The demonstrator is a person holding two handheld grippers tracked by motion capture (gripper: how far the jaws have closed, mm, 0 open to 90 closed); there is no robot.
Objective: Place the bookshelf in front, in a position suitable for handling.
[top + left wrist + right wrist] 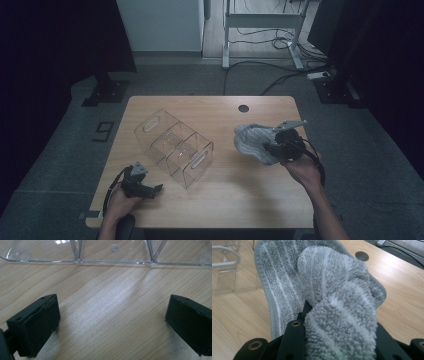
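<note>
The right gripper [278, 146] has its fingers [293, 340] pinching a grey striped towel [254, 142]. In the right gripper view a thick roll of the fluffy cloth is squeezed between the two black fingers, and the rest of the towel spreads out beyond them, over the desk [240, 195]. In the high view the towel sits at the right half of the desk, just ahead of the person's right hand [300, 167]; whether its far end rests on the wood or hangs a little above it is hard to tell from here.

The left gripper [150, 190] lies low at the near left corner of the desk, its fingers [35, 327] spread wide with bare wood between them, touching and holding nothing.

A clear plastic organizer [174, 146] stands at the left middle of the desk, set at a slant, well apart from the towel. Its walls split it into three compartments in a row, and all three look empty. In the left gripper view its near bottom edge runs just ahead of the open fingers.
</note>
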